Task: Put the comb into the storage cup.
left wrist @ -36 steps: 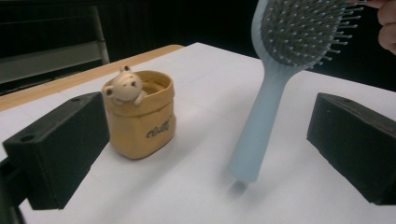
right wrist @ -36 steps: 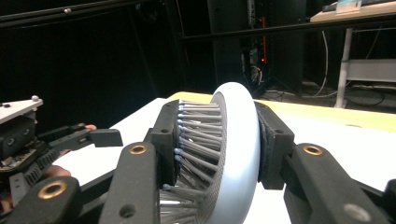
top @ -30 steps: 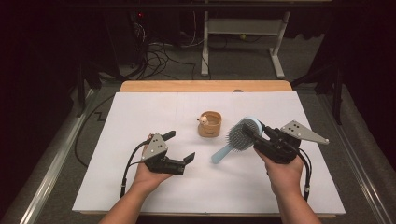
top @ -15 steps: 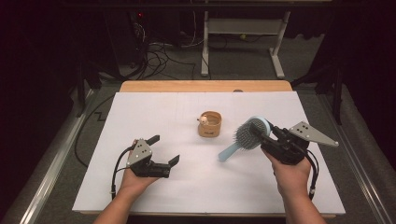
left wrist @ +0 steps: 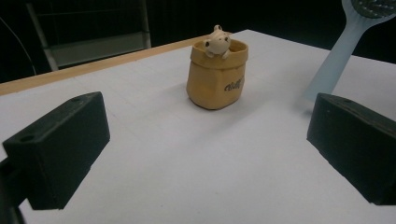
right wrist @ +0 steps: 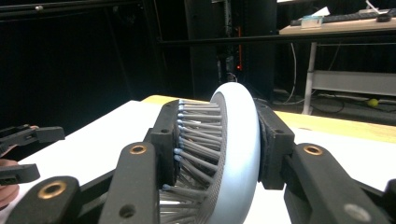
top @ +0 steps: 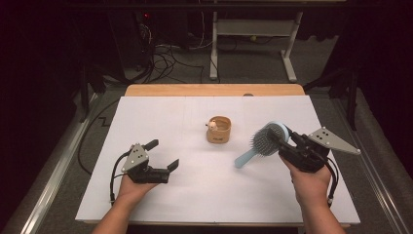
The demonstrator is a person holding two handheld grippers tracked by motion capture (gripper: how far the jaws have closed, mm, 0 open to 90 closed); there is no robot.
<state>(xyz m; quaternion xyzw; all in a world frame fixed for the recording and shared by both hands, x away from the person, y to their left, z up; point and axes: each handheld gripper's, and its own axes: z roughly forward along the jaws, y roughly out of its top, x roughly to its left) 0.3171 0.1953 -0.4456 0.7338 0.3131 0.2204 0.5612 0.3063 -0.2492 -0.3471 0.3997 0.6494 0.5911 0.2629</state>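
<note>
White paper covers our worktop (top: 204, 195), where our spread left hand-held gripper (top: 165, 155) has drawn back emptily while our right hand-held gripper (top: 273, 138) keeps pinching the pale-blue plastic hairbrush (top: 265, 141), leaving the small tan sack-shaped pot (top: 218, 130) untouched.

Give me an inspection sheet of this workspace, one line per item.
Surface: white sheet on a wooden table.
Job's things: light blue hairbrush, head clamped, handle end down at the sheet.
Clutter: tan sack-shaped pot with a small animal figure at its rim, mid-table.
Grippers: right gripper shut on the hairbrush; left gripper open, nothing between its jaws.
Cables: black cable trails from the left gripper; more on the floor behind.
Surroundings: dark room, white desk frame behind.
</note>
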